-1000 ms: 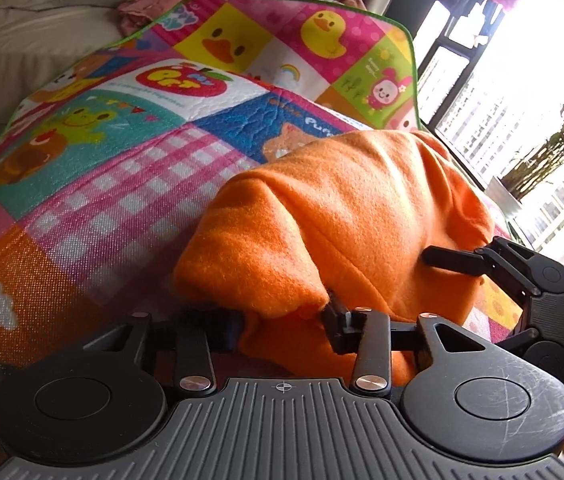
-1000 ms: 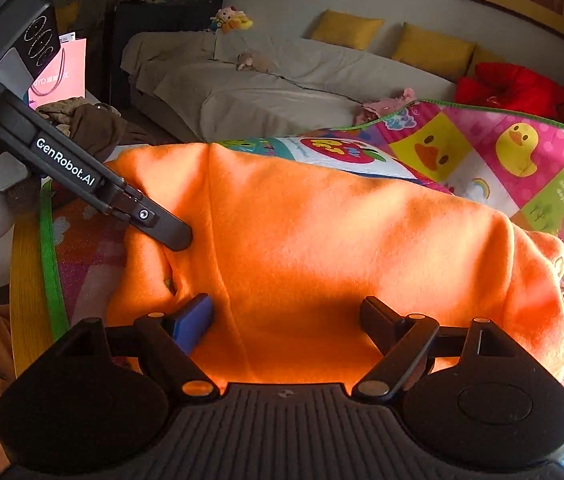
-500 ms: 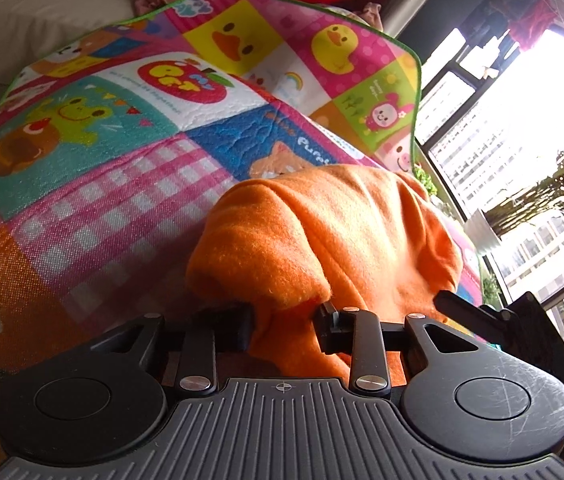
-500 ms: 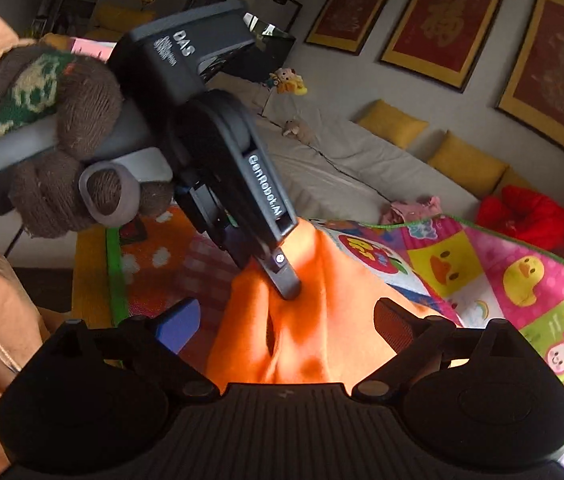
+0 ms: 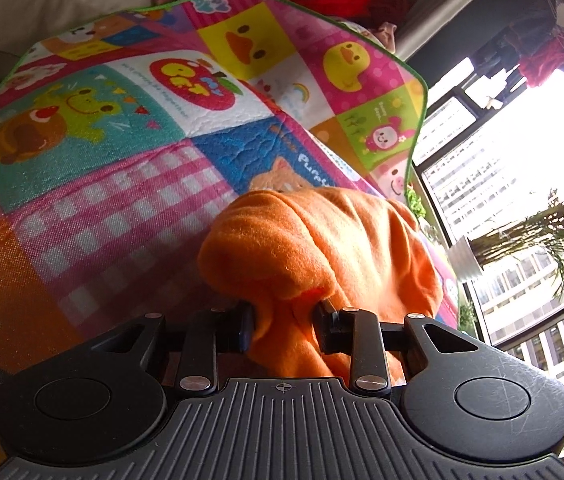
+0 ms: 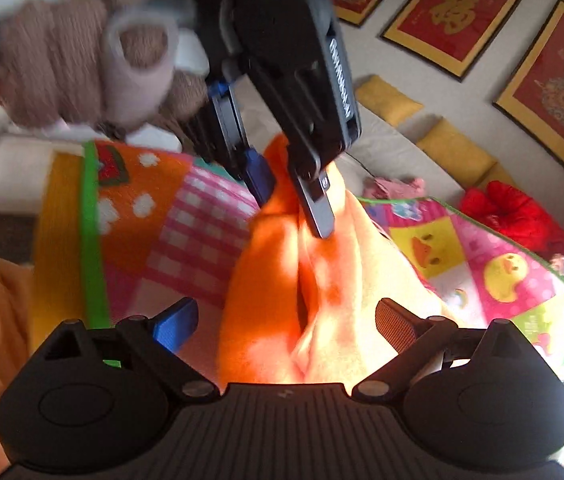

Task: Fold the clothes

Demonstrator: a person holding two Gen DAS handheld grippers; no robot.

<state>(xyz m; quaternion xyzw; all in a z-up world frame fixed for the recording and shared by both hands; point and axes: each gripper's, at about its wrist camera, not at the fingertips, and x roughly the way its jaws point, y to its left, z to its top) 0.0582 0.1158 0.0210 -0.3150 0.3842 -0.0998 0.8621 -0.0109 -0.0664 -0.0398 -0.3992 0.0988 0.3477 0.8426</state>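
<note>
An orange fleece garment point(image 5: 321, 248) is lifted above the colourful patchwork play mat point(image 5: 122, 152). My left gripper point(image 5: 283, 330) is shut on a bunched fold of the garment and holds it up. In the right wrist view the left gripper point(image 6: 293, 196) pinches the garment's top point(image 6: 321, 280), which hangs down from it. My right gripper point(image 6: 285, 324) is open, its fingers either side of the hanging cloth and not gripping it.
The play mat point(image 6: 481, 264) covers the work surface, with a green border point(image 6: 92, 240) near me. A pale sofa with yellow cushions point(image 6: 453, 152) and red cloth point(image 6: 517, 216) stands behind. A bright window point(image 5: 521, 184) with a potted plant lies to the right.
My left gripper has raised the orange garment off the mat, so it now hangs bunched. My right gripper has tilted up and stays open below the left one.
</note>
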